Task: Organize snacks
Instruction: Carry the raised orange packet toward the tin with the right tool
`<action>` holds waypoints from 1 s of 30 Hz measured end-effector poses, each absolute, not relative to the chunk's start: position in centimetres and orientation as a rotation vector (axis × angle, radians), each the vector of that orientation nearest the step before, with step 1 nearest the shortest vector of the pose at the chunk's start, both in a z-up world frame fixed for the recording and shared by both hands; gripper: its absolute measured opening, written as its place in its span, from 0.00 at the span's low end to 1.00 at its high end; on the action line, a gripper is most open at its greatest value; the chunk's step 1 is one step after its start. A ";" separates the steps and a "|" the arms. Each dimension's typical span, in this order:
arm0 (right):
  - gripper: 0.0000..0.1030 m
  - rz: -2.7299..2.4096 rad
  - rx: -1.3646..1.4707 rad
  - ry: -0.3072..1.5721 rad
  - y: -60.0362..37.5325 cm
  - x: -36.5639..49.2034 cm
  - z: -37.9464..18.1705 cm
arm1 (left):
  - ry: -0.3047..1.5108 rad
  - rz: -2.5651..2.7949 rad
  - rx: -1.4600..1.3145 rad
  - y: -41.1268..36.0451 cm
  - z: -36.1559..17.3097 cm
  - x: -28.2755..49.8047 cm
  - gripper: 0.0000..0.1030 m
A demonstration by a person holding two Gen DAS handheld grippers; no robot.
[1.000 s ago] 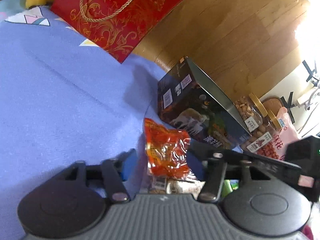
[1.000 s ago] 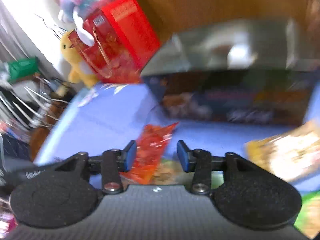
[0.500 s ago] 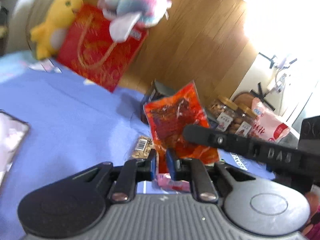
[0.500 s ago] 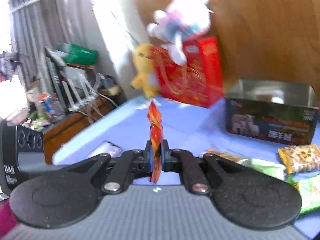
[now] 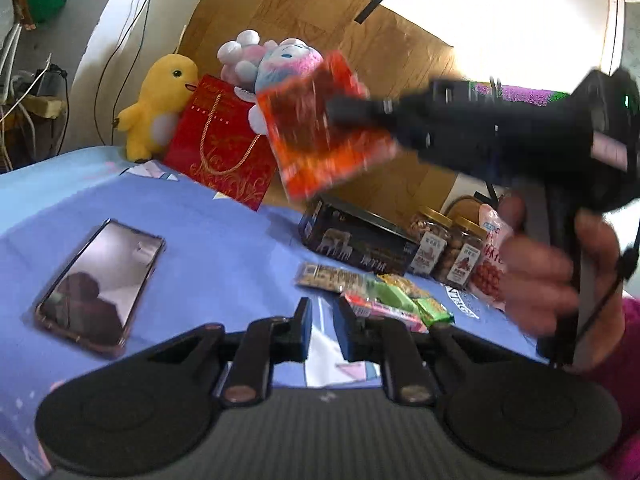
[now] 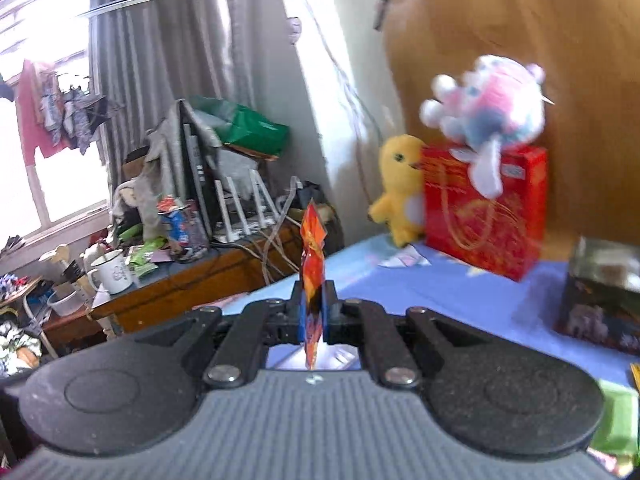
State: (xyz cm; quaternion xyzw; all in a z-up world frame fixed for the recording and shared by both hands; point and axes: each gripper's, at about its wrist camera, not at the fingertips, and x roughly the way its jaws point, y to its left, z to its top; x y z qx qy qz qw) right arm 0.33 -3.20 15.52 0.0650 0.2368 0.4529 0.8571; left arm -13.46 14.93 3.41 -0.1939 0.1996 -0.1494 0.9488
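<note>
Now that my right tongs [image 6: 314, 312] have just clamped onto the orange snack packet [image 5: 320, 136] and lifted it off the blue worktop [image 5: 224, 240], my left tongs [image 5: 322, 330], closed and empty, are free; boxing comes next.

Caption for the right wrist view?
Right gripper clamps a crinkled red-orange snack packet edge-on above the blue-covered table; yellow plush duck beside a red gift bag behind.

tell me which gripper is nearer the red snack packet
Right. The right gripper has its jaws shut on the red snack packet, held up in the air. The left gripper sits lower, over the blue cloth, jaws empty.
</note>
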 end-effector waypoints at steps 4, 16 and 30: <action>0.09 0.999 0.127 0.484 -1.9 -0.7 16.3 | 0.393 -0.293 -0.426 16.0 3.2 -14.4 0.13; 0.10 1.037 0.152 0.468 -2.3 -1.5 16.8 | 0.409 -0.284 -0.437 16.4 3.1 -13.7 0.13; 0.10 0.946 0.295 0.470 -9.8 1.9 16.5 | 0.478 -0.405 -0.318 9.5 3.9 -8.9 0.19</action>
